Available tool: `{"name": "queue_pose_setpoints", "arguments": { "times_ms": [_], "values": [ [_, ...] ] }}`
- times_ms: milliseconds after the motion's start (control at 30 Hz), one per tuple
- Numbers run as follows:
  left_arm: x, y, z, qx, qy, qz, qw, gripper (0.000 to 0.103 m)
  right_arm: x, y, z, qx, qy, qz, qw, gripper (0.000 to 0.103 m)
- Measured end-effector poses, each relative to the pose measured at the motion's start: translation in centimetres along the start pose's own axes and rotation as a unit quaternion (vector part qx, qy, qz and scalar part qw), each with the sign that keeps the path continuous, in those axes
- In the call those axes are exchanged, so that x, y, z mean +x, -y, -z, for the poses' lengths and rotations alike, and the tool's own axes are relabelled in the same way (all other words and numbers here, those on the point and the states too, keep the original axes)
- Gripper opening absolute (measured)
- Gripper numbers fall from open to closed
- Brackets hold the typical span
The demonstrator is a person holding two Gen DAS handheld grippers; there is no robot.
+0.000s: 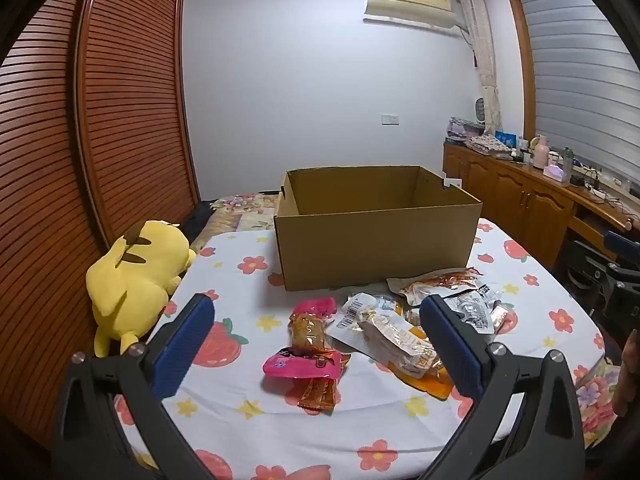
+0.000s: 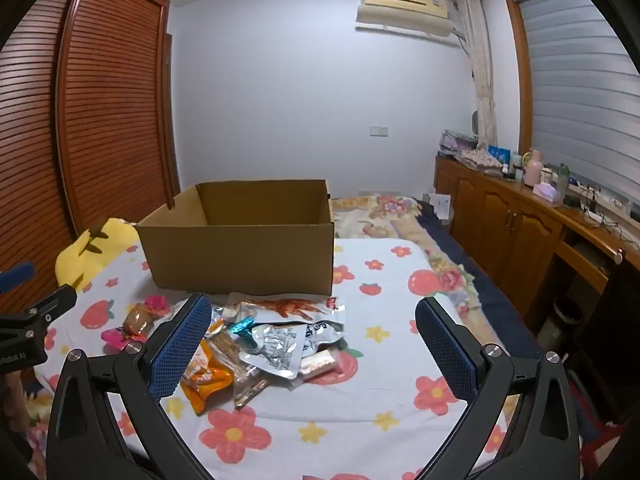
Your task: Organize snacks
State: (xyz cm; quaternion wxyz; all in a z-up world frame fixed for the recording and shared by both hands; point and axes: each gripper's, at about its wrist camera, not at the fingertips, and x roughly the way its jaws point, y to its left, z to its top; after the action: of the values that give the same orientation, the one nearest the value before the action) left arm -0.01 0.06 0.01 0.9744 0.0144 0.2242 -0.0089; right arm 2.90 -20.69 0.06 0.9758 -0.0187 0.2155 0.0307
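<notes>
Both tongs are hanging wide apart w/ nothing between the blue pads: left tongs (image 1: 318, 342) are hovering over the near part of the bed, tilted down a bit, and right tongs (image 2: 313, 344) are doing the same just to their right. The open brown cardboard box (image 1: 376, 236) is sitting on the bed's white sheet w/ red flower and strawberry print (image 1: 248, 412), toward the far edge of that sheet; what can be seen of its inside is showing no snacks. The snacks are lying in a loose heap on the sheet right in front of the box's near wall, none in the box. A pink-wrapped snack w/ brown filling (image 1: 308, 344) is lying apart at the heap's left, w/ an orange-brown clear packet (image 1: 320, 392) poking out under it. A clear packet w/ barcode label (image 1: 380, 328) is overlapping an orange bag (image 2: 204, 376). A silver-grey foil pouch w/ black print (image 2: 280, 348) is resting on top of the heap, and a white packet w/ red-orange picture (image 2: 288, 308) is lying nearest the box, nearly touching it. A yellow plush toy (image 1: 136, 280) is lying at the bed's left edge beside the brown slatted wardrobe (image 1: 100, 120), well apart from the snacks. A wooden cabinet (image 2: 516, 224) w/ bottles etc. is running along the right wall.
</notes>
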Motion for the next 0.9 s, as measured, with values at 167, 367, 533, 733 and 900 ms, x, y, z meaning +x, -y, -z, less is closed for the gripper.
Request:
{"name": "queue_pose_setpoints", "arguments": {
  "times_ms": [167,367,533,733,900],
  "values": [
    [0.07,-0.4,-0.05,0.0,0.0,0.004,1.0,0.103,-0.02,-0.03,0.01,0.001,0.0,-0.001,1.0,0.103],
    [0.32,-0.07,-0.08,0.004,0.001,-0.005,1.0,0.103,-0.03,-0.03,0.03,0.0,0.0,0.0,1.0,0.103],
    [-0.01,-0.56,-0.48,0.004,0.002,-0.008,1.0,0.103,-0.01,0.01,0.06,0.0,0.001,-0.001,1.0,0.103],
    [-0.19,-0.65,-0.54,-0.001,0.005,-0.012,0.9999,0.103,0.09,0.05,0.12,-0.001,0.001,0.0,1.0,0.103],
    [-0.21,-0.72,-0.43,-0.004,0.005,-0.012,0.9999,0.103,0.11,0.02,0.13,-0.001,0.0,-0.001,1.0,0.103]
  ]
}}
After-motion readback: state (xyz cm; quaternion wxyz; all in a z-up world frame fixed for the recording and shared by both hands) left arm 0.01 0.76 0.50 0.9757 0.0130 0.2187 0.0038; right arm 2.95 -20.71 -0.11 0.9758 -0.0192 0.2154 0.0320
